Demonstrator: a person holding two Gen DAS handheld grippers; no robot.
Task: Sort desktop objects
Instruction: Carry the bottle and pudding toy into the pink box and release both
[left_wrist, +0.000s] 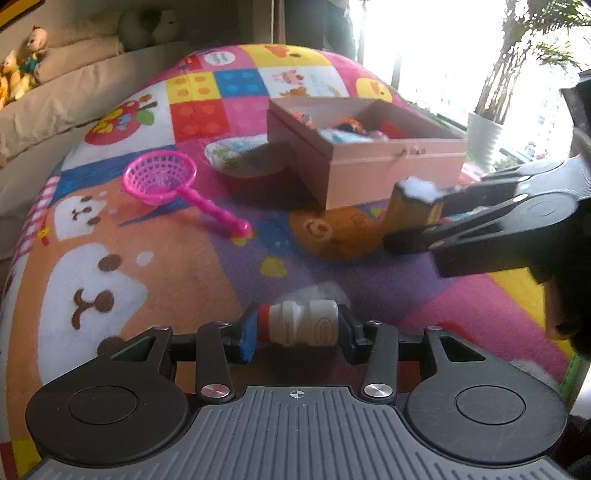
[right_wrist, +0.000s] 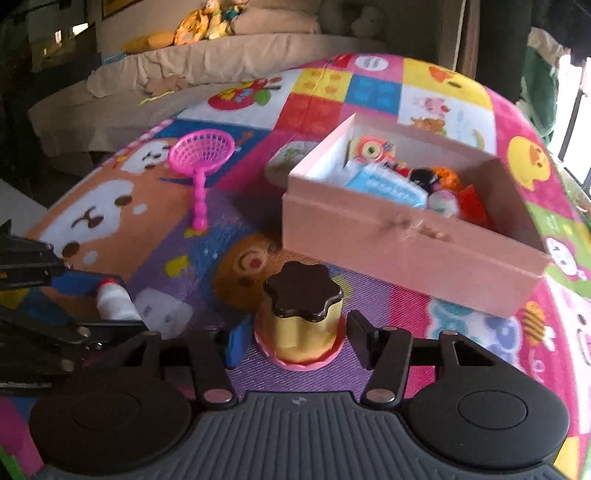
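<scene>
**Both claws loaded, box half filled, strainer still out**

The left gripper (left_wrist: 297, 328) had its two blue-padded fingers closed on a small white toy bottle (left_wrist: 301, 323) with a red cap, held crosswise low over the play mat (left_wrist: 155, 266). The right gripper (right_wrist: 291, 338) stood around a yellow toy pudding (right_wrist: 301, 321) with a dark scalloped top and a pink base; in its own view the fingers sat just beside the toy's sides, and from the left wrist view the jaws looked clamped on it and carried it off the mat, so I judged it gripped.

Beyond the two claws, the open pink box (right_wrist: 402, 251) lay on the mat, near the pudding and further from the bottle. It already held several toys: a blue-and-white packet, a round orange-faced toy, a black-and-orange piece, something red. A pink toy strainer (left_wrist: 162, 179) still lay loose on the mat, well apart from the box, and a shallow patterned dish (left_wrist: 236, 155) sat touching or just beside the box's far-left wall.

By my reading the sorting was well along: the two held toys awaited dropping in, with the strainer, perhaps the dish, left after.
</scene>
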